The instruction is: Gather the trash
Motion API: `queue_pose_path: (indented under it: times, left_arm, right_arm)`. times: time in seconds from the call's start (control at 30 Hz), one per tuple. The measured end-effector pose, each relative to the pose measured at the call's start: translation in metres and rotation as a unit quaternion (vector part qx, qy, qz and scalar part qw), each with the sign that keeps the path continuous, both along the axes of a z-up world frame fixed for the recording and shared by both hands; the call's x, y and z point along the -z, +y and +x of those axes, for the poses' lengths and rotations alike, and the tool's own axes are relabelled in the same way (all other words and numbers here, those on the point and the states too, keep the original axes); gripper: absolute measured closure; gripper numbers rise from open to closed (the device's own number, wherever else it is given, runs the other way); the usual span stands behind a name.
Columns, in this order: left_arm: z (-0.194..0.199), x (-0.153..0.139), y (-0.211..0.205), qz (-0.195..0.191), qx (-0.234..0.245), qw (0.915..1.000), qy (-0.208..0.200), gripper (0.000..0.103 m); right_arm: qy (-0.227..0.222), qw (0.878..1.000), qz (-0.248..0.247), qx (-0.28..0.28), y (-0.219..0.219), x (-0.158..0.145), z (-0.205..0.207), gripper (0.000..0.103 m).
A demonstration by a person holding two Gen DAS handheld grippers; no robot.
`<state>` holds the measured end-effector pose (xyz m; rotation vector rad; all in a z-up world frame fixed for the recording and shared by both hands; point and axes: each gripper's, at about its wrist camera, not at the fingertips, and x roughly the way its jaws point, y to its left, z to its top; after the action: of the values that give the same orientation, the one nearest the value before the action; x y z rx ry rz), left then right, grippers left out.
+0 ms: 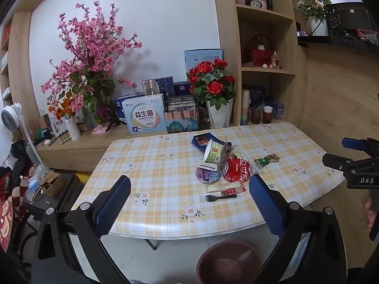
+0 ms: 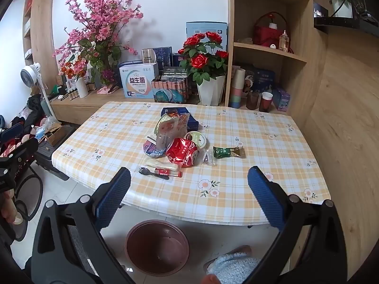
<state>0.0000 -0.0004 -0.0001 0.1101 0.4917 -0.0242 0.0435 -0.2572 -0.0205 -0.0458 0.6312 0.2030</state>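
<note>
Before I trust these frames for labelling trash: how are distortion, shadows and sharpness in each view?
Left wrist view: strong fisheye bends the table edge and shelving; dark vignette in the corners; crushed red can sharp. Right wrist view: same bending; the pink blossoms cast a soft shadow on the wall; trash pile sharp, bin below dim.
</note>
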Motion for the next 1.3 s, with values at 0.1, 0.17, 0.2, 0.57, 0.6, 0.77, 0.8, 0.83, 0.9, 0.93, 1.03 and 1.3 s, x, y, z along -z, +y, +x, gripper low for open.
queue_pose_path:
  times: [0.1, 0.17, 0.2, 0.57, 0.6, 0.77, 0.8, 0.83, 0.9, 0.93, 1.03, 1.3]
  left_arm:
    - [0.0004, 0.0001, 0.0003, 0.0, 0.0, 1.0, 0.001, 0.005]
    - [-0.0001, -0.0001, 0.0001, 0.0, 0.0, 1.0, -0.001, 0.005]
    - [-0.0001, -0.0002, 0.0002, 0.0, 0.0, 1.0, -0.001, 0.005]
    - [-0.0002, 0.0, -0.0002, 0.002, -0.001, 1.0, -0.003, 0.005]
    - [-0.0002, 0.0, -0.0002, 0.003, -0.001, 1.0, -0.002, 0.005]
    - [-0.0001, 0.0001, -0.0001, 0.002, -0.001, 1.0, -0.002, 0.005]
    - [-0.0002, 0.0001, -0.0001, 0.002, -0.001, 1.0, -0.003, 0.005]
    - [-0.0002, 0.0, -0.0002, 0.003, -0.001, 1.0, -0.002, 0.005]
    - [-0.0002, 0.0001, -0.0002, 0.003, -0.001, 1.0, -0.002, 0.005]
    - [-0.0002, 0.0, -0.0002, 0.003, -0.001, 1.0, -0.003, 0.005]
    - [-0.0002, 0.0001, -0.0003, 0.003, -0.001, 1.0, -0.003, 0.005]
    - [0.0001, 0.0002, -0.0003, 0.004, -0.001, 1.0, -0.002, 0.005]
  right_arm:
    - [0.001, 1.0, 0.0, 0.0, 0.0, -0.0008, 0.0, 0.006]
    - [0.002, 1.0, 0.001, 0.0, -0.0007, -0.0015, 0.0005, 0.006]
    - [-0.002, 1.0, -0.004, 0.0, 0.0012, -0.0016, -0.0012, 0.006]
    - [-0.003, 1.0, -0.006, 0.0, 0.001, -0.0032, -0.0021, 0.006]
    - [-0.004, 1.0, -0.007, 0.001, 0.0013, -0.0033, -0.0023, 0.006]
    - [-0.004, 1.0, -0.007, 0.001, 0.001, -0.0034, -0.0023, 0.006]
    - [-0.004, 1.0, -0.008, 0.0, 0.0014, -0.0034, -0.0025, 0.006]
    - [-0.004, 1.0, -0.008, 0.001, 0.0013, -0.0035, -0.0024, 0.006]
    - [-0.004, 1.0, -0.009, 0.001, 0.0012, -0.0035, -0.0023, 0.006]
    - [-0.003, 1.0, -0.009, 0.001, 0.0009, -0.0034, -0.0021, 0.006]
    - [-0.005, 1.0, -0.009, 0.001, 0.001, -0.0036, -0.0025, 0.006]
    - [-0.005, 1.0, -0.011, 0.001, 0.0007, -0.0038, -0.003, 0.006]
